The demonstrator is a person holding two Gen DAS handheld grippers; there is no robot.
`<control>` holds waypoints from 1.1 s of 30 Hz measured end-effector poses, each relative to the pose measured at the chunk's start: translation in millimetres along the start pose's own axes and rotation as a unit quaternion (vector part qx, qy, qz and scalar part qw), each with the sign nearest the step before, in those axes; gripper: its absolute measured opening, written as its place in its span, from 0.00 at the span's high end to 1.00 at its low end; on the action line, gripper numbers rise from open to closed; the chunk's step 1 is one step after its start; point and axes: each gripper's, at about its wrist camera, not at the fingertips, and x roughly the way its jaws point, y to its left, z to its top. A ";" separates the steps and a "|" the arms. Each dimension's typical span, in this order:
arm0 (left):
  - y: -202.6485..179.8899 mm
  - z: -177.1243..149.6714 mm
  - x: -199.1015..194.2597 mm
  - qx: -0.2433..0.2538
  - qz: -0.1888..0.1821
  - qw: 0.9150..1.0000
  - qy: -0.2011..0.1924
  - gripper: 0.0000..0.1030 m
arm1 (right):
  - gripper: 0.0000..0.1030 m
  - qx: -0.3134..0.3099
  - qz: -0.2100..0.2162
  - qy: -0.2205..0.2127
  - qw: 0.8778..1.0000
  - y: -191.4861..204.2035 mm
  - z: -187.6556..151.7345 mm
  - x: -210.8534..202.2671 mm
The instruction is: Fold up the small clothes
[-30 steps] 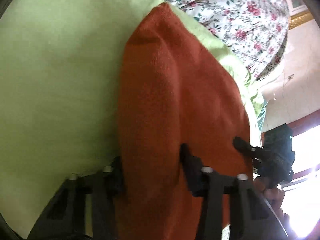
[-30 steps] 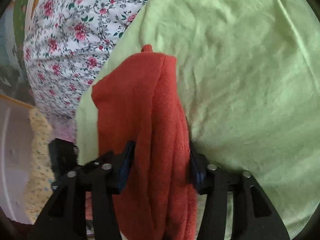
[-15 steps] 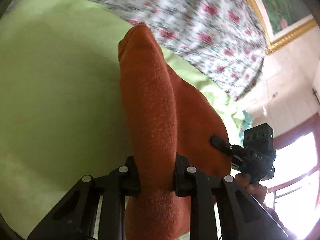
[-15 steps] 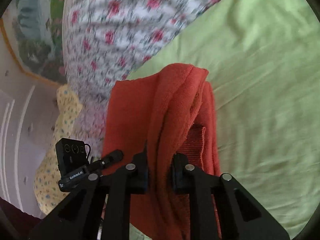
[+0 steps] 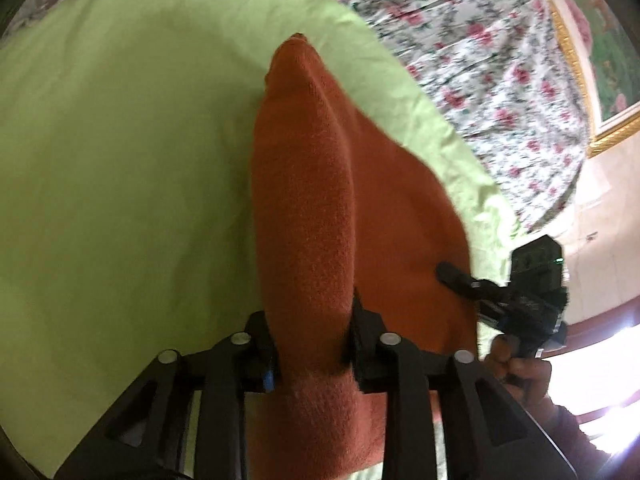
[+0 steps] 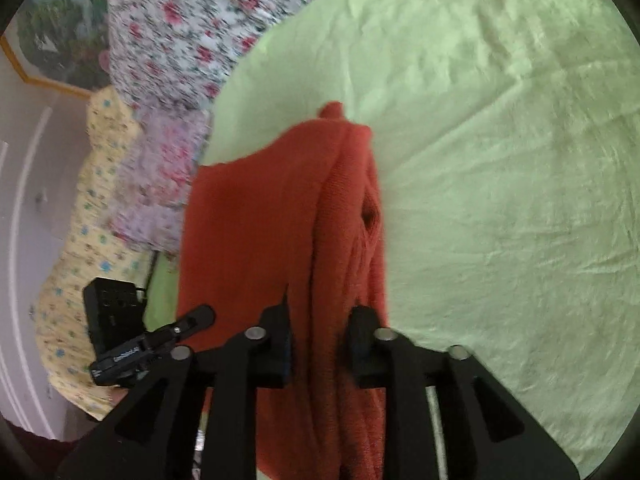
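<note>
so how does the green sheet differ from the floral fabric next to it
The green sheet is plain light green; the floral fabric is white with pink flowers. The orange knit garment hangs in front of the green sheet, while the floral fabric lies beyond the sheet's edge. Both are soft cloths.

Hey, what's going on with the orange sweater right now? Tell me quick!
Left gripper and right gripper both shut on the orange sweater. Sweater bunched, over the green sheet. Nothing in the way.

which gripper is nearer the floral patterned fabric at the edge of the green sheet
Hard to separate. The left gripper and right gripper are both shut on the rust-orange knitted garment, over the light green sheet; the floral patterned fabric lies beyond both.
</note>
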 end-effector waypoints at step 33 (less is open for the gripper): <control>-14.6 -30.5 -38.1 0.090 0.126 0.988 -0.005 0.60 | 0.76 -0.073 -0.052 -0.074 0.993 46.6 -27.2 -79.1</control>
